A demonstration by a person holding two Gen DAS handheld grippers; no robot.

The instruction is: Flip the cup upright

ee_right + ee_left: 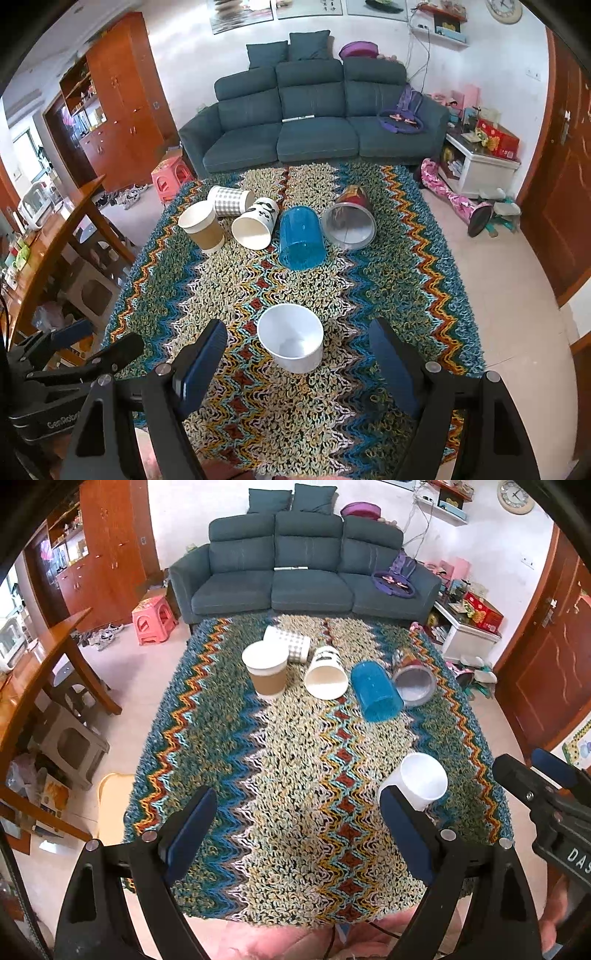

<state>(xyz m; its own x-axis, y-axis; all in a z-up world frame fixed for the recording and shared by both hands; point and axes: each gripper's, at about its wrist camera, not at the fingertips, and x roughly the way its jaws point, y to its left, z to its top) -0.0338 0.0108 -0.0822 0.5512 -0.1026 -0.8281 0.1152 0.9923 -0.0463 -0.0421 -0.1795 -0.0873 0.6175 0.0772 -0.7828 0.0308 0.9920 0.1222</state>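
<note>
A white cup (pixel 291 338) stands upright on the zigzag rug (pixel 258 406), just ahead of my open, empty right gripper (pixel 295 354). It also shows in the left wrist view (pixel 419 781), by the right finger of my open, empty left gripper (pixel 295 819). At the back, a brown-sleeved paper cup (pixel 266 670) stands upright. A checked cup (pixel 290 644), a white printed cup (pixel 327 674), a blue cup (pixel 376 690) and a silver-rimmed cup (pixel 413 677) lie on their sides.
The right gripper's body (pixel 546 801) shows at the right edge of the left wrist view. A dark sofa (pixel 303 565) stands behind the rug. A wooden table (pixel 33 679) and stools are at the left, a white cabinet (pixel 465 635) at the right.
</note>
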